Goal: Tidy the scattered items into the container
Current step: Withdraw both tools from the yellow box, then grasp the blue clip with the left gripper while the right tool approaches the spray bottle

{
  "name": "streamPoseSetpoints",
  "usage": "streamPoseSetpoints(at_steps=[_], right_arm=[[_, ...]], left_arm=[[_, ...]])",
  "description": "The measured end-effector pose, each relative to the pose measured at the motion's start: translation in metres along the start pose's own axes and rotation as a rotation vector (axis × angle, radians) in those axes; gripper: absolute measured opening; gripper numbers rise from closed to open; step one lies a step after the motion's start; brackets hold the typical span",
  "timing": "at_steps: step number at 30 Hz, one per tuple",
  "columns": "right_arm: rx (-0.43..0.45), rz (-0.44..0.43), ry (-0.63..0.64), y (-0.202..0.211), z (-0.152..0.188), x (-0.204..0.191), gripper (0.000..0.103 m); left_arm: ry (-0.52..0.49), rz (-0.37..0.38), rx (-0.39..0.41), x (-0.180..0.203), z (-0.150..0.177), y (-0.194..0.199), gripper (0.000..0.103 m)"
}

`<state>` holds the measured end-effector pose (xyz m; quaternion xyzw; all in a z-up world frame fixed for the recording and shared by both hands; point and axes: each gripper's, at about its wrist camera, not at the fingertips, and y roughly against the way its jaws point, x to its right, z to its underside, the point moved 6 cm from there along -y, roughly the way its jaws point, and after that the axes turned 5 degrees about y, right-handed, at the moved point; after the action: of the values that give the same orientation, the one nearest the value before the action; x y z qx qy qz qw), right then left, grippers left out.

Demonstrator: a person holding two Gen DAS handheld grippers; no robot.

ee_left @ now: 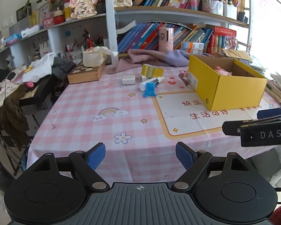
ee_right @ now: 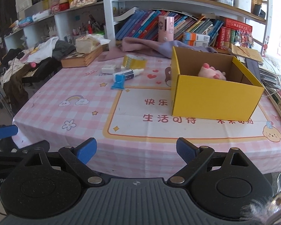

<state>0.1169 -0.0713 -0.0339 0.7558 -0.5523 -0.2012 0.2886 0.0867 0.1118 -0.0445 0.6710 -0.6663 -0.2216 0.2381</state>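
Left gripper [ee_left: 140, 156] fingers wide, empty; right gripper [ee_right: 136, 151] same. Bench [ee_left: 80, 116] ahead of fingers. Yellow box [ee_right: 213, 95] ahead-right, pink toy [ee_right: 212, 72] inside. Tape roll [ee_left: 152, 69], glue bottle [ee_left: 151, 81], blue packet [ee_left: 149, 91], white block [ee_left: 128, 79] clustered far ahead. Risk: tight cluster, so fingers nudge neighbours; bottle rolls.

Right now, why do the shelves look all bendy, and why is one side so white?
Left wrist view: the fisheye lens curves the bookshelf, and window light washes out the right edge. Right wrist view: same bending, glare at the right again, while the yellow box stays sharp.
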Motion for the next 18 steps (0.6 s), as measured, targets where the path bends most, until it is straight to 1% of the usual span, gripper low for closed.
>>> streamPoseSetpoints(at_steps=[2,4,5,9,13,18], right_arm=[[0.001,-0.002,0.006,-0.001,-0.003,-0.001,0.092],[0.002,-0.004,0.009,-0.003,-0.006,-0.001,0.092],[0.001,-0.006,0.011,-0.004,-0.007,-0.001,0.092],[-0.002,-0.019,0.020,-0.010,-0.009,-0.003,0.092],[0.002,-0.037,0.031,-0.019,-0.015,-0.006,0.092],[0.023,-0.050,0.031,-0.035,-0.029,-0.005,0.092]], left_arm=[[0.003,-0.006,-0.001,-0.001,-0.001,-0.001,0.085],[-0.001,-0.013,-0.003,0.000,-0.002,-0.001,0.091],[-0.005,-0.017,-0.001,0.000,-0.002,-0.001,0.091],[-0.017,-0.017,0.000,0.001,-0.003,-0.003,0.091],[-0.011,-0.034,0.000,-0.003,-0.006,-0.009,0.091],[-0.020,-0.042,-0.001,-0.004,-0.016,-0.024,0.091]])
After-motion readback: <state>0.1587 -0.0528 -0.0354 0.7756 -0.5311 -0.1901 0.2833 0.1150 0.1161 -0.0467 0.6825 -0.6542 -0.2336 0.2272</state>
